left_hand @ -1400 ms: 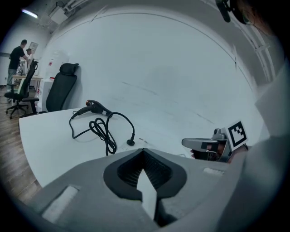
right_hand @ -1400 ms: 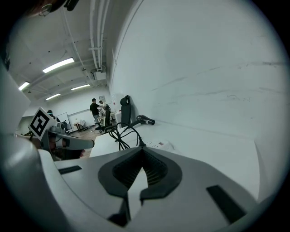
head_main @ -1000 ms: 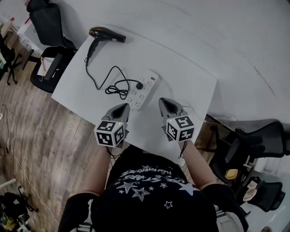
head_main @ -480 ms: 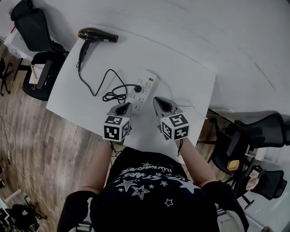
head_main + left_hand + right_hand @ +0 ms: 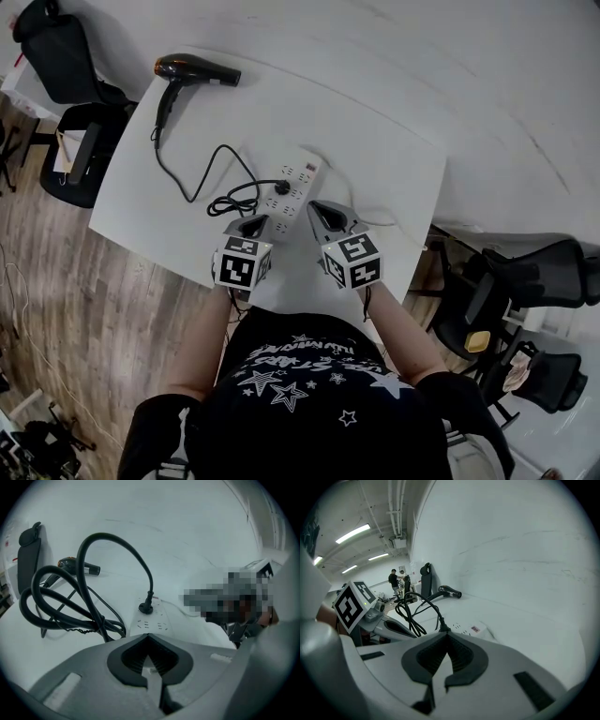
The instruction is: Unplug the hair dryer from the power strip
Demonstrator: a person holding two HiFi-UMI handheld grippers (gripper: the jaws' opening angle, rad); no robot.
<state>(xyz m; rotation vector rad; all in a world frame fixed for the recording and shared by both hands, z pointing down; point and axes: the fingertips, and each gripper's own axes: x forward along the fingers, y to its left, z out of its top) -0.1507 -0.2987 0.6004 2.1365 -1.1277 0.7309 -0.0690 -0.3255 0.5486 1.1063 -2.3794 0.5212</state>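
A black hair dryer (image 5: 192, 71) lies at the far left corner of the white table (image 5: 394, 159). Its black cord (image 5: 202, 183) runs in loops to a round black plug (image 5: 280, 187) seated in the white power strip (image 5: 292, 187). My left gripper (image 5: 255, 223) is shut and empty, just short of the strip's near end and beside the cord loops (image 5: 70, 606). The plug (image 5: 145, 606) stands ahead of it on the strip (image 5: 152, 623). My right gripper (image 5: 317, 208) is shut and empty too, close to the strip's right side. The plug (image 5: 442, 628) shows just over its tips.
Black office chairs stand off the table's far left (image 5: 66, 56) and right (image 5: 525, 281). Wood floor (image 5: 84, 300) lies to the left. The near table edge runs under both grippers. Two people (image 5: 396, 579) stand far back in the room.
Both grippers have moved forward and down toward the power strip. The left one has come nearer the cord loops, the right one nearer the strip's side. Both stayed shut.
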